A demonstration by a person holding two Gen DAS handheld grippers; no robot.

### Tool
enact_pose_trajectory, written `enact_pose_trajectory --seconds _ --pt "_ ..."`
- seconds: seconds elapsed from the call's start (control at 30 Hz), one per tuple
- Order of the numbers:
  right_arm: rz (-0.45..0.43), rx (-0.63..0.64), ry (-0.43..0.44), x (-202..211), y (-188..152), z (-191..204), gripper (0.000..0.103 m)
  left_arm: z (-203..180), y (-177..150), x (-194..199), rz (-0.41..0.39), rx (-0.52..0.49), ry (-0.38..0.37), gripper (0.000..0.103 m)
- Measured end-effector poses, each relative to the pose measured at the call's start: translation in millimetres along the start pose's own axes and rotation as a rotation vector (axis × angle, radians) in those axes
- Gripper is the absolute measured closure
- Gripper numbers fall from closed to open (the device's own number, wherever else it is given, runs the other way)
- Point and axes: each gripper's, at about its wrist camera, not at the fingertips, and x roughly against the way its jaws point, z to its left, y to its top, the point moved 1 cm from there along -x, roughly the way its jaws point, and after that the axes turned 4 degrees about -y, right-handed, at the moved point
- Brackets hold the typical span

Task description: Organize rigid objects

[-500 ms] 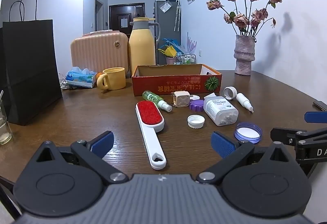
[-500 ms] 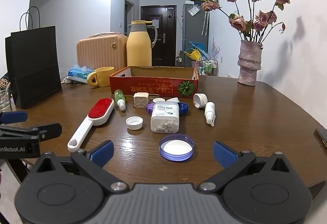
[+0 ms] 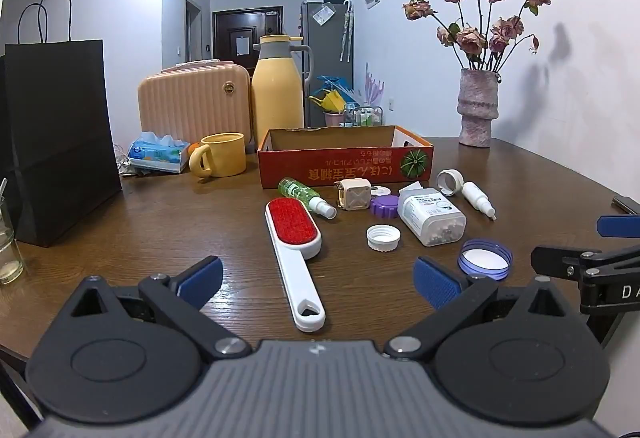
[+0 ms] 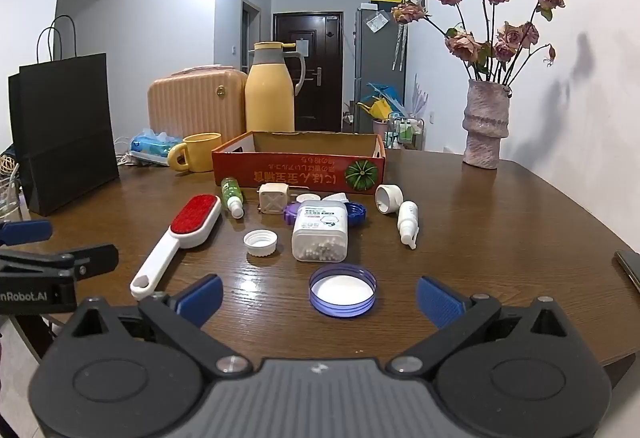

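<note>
Both grippers, left gripper [image 3: 318,280] and right gripper [image 4: 319,296], hovered with jaws spread wide and empty above the wooden table [image 4: 500,222], where small items lay scattered before the red cardboard box [image 4: 298,168], the lint brush [image 3: 294,234] nearest left.

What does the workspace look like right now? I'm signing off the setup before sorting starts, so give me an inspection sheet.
Surface: brown wooden table, glossy, no spills seen.
Job's things: red cardboard box, looks empty from here; lint brush, green spray bottle, beige cube, cotton swab jar lying down, white cap, blue lid, white dropper bottle, all loose in front of the box.
Clutter: black paper bag, yellow mug, yellow thermos, tissue pack, vase.
Grippers: left tool open, empty; right tool open, empty.
Cables: white cords beside the tissues.
Surroundings: hallway, dark door, fridge.
</note>
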Motion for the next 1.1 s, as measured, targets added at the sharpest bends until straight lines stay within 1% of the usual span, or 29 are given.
enact_pose_trajectory --seconds 1.1 --pt "-0.006 0.001 -0.002 -2.9 -1.9 0.8 0.0 -2.9 2.2 4.3 -0.006 -0.002 0.001 0.0"
